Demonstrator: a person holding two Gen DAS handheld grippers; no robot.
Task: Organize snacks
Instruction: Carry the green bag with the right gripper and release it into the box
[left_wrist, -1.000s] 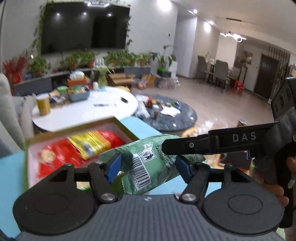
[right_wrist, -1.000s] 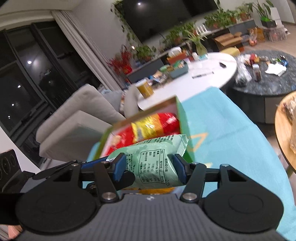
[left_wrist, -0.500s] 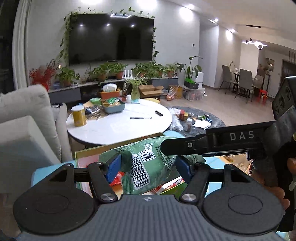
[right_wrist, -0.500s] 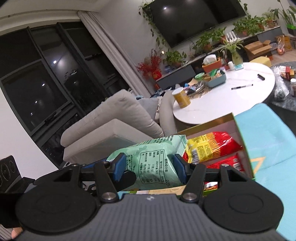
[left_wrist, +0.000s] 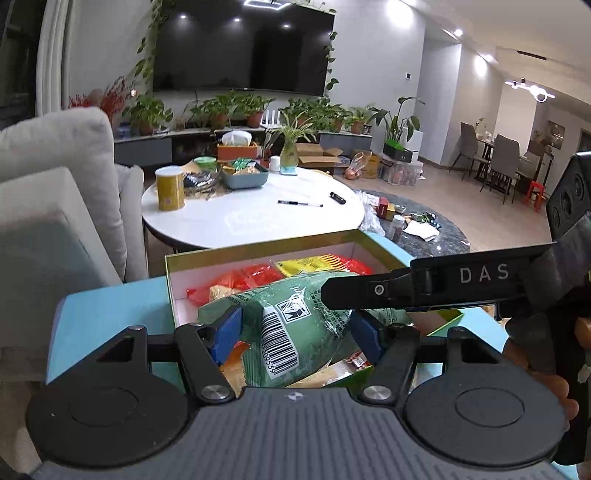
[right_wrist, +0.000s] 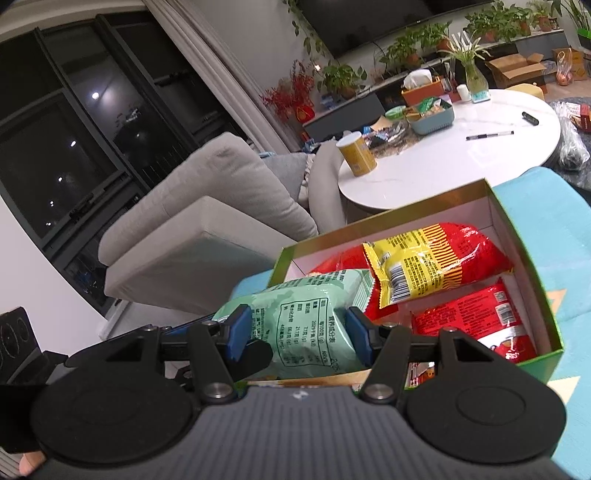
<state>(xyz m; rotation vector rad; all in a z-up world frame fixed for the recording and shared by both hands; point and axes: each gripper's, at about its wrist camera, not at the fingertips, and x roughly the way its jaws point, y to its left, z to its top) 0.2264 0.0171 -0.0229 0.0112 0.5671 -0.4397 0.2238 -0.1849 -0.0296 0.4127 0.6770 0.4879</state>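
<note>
Home living room at night: wall-mounted TV (left_wrist: 240, 48), row of potted plants (left_wrist: 236, 109), grey sofa (right_wrist: 207, 221), round white bench (left_wrist: 255, 218), dining chairs (left_wrist: 495, 158), dark windows (right_wrist: 62, 140).

Bright ceiling spotlights (left_wrist: 458, 32), glare on the white table (left_wrist: 255, 221), night-dark windows (right_wrist: 74, 122), fisheye-bent edges.

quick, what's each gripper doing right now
Left gripper: closed on the green snack bag.
Right gripper: closed on the same green snack bag, over the box.
</note>
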